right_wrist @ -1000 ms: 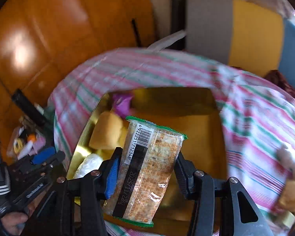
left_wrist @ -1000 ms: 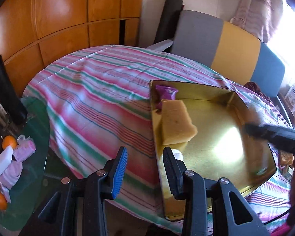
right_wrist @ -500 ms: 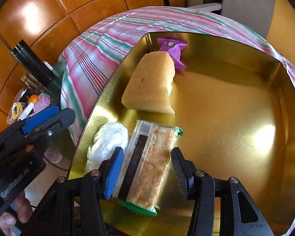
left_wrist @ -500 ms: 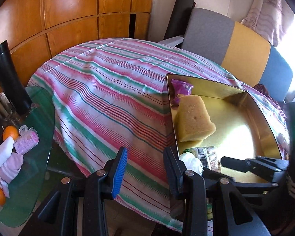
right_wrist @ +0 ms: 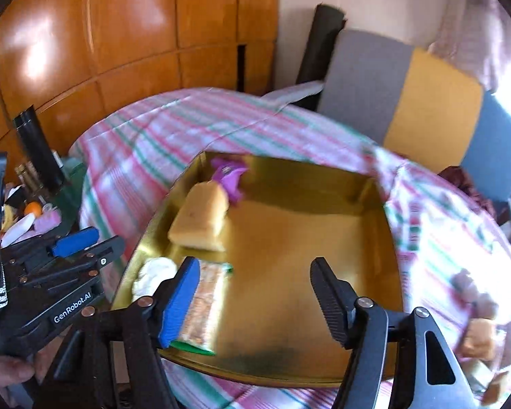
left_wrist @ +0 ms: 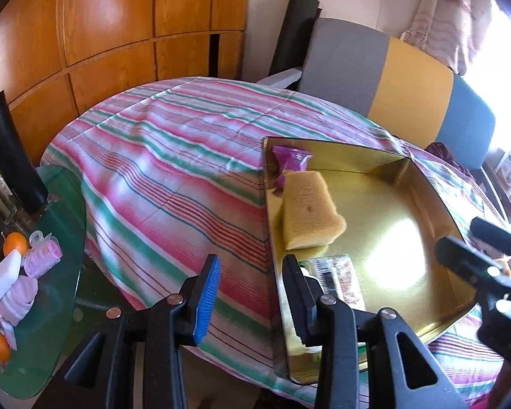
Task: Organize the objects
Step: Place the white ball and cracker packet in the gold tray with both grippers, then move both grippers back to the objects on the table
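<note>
Clear-wrapped cracker pack (right_wrist: pixel 202 301) lies in gold tray (right_wrist: pixel 289 361) — right gripper (right_wrist: pixel 255 303) just opened, left gripper (left_wrist: pixel 250 298) parted, empty.

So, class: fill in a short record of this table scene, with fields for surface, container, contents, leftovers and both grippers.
surface: pink and green striped tablecloth
container: shiny gold square tray
contents: yellow sponge cake slice, purple wrapped snack, clear-wrapped cracker packet, white bundle
leftovers: blurred snacks outside the tray
right gripper: fingers just opened, packet released
left gripper: open, empty

Glossy gold tray (right_wrist: pixel 323 184), striped cloth (left_wrist: pixel 173 156)
</note>
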A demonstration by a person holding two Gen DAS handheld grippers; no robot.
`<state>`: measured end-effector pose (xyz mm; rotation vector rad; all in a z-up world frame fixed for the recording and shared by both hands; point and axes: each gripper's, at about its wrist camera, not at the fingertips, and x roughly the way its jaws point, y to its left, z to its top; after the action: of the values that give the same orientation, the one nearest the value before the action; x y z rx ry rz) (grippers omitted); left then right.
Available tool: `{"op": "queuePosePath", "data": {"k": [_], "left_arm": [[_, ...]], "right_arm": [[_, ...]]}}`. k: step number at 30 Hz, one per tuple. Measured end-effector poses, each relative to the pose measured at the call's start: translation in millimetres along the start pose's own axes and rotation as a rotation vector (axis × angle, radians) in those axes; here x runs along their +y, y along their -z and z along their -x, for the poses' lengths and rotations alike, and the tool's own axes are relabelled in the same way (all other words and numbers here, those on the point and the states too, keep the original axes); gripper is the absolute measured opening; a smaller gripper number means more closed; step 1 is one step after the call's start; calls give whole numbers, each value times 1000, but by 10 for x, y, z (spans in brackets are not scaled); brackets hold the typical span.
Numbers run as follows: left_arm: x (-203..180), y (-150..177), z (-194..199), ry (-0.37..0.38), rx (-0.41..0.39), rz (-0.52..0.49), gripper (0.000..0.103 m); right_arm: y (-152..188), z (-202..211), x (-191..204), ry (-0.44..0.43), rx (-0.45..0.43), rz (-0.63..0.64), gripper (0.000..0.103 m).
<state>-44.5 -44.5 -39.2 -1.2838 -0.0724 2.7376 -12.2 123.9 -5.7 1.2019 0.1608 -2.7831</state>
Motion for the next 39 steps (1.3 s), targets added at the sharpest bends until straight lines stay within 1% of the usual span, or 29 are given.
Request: {"op": "queuePosePath", "data": {"k": [3, 8, 11, 19, 30, 39], "left_arm": [[-102, -8, 35, 11, -6, -24, 38], [-295, -17, 79, 35, -11, -68, 38], [-406, -24, 91, 46, -13, -94, 38], [-687, -6, 109, 71, -6, -153, 38], [-1141, -22, 184, 135, -14, -250, 38], [-1666, -64, 225, 210, -28, -356, 38]], "right_arm": [[5, 168, -121, 41, -31, -16, 71], [43, 323, -295, 96, -57, -45, 72], [68, 389, -430, 107, -64, -82, 72], [144, 515, -672, 142, -91, -125, 72], [260, 614, -1036, 198, -105, -184, 74], [405, 701, -1450, 281, -93, -221, 76]]}}
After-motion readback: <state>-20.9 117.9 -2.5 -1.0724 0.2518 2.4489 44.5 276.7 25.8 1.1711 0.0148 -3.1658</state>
